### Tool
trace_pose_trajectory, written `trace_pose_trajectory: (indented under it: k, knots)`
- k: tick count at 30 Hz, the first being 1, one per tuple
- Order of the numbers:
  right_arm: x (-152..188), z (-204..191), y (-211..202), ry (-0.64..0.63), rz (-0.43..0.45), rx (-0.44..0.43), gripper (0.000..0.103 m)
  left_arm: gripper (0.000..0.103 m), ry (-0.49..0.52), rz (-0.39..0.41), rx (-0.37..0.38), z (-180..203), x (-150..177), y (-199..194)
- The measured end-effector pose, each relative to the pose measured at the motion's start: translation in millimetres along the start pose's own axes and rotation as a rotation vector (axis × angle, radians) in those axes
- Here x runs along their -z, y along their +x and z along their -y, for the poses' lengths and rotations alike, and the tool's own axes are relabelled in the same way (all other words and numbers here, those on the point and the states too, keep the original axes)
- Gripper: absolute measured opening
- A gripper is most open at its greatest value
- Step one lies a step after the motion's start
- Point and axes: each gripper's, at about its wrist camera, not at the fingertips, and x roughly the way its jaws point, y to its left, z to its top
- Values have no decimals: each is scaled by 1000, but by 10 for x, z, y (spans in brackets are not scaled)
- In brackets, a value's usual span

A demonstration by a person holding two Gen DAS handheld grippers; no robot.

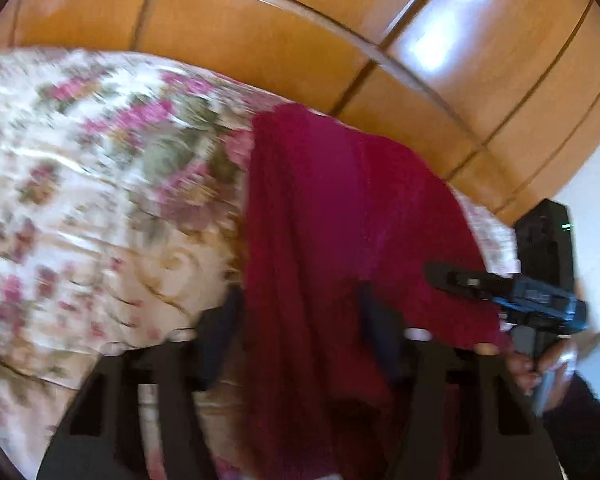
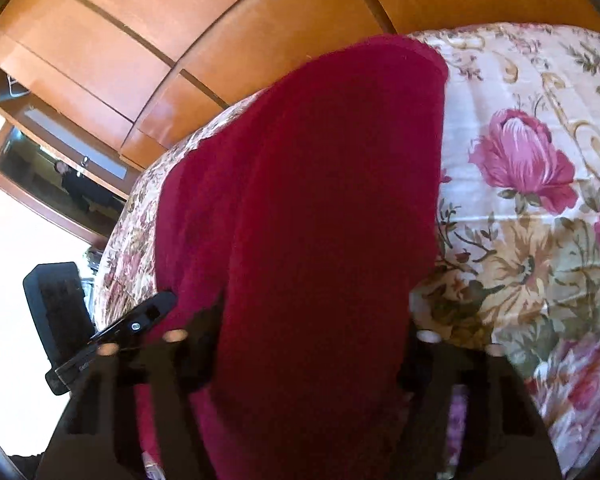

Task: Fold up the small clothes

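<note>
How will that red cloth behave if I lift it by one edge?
The red cloth is probably floppy: it drapes in soft folds between the right tool fingers. It likely grips the floral bedspread rather than sliding, since it looks fuzzy.

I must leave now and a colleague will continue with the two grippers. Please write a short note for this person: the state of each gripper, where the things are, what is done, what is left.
Left gripper: the red garment runs between its fingers; the blur hides whether the pads press on it.
Right gripper: the same garment fills the gap between its fingers; a firm grip cannot be confirmed.
Things: the garment lies lengthwise on the floral bedspread, its near end up at the grippers. The wooden wardrobe stands behind the bed.
Done: garment laid out long; no finished fold is visible.
Left: probably check both grips, then fold it.
</note>
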Motion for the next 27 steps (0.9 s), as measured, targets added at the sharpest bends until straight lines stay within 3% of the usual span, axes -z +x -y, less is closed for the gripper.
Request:
trace_pose_trajectory:
  k: [3,8,11,20,23,27]
  knots:
    - [66,-203,-157,-54,36,36,44,35,46,17,3,109,49,-70]
    - [209,-361,-523,-73,107,11,42,32,72,13,48,336,97,-167]
    - [332,-326,-929,-78,174,23,42,32,117,2,94,688,96,-87]
    - [436,541,-2422,8,401,213,42,32,322,-102,266,2385,-160,774]
    - [497,982,-2806,74,457,289,42,32,415,-147,267,2981,-180,1178]
    - [738,1624,-3075,201,503,430,43,32,523,-237,199,3602,-39,1784]
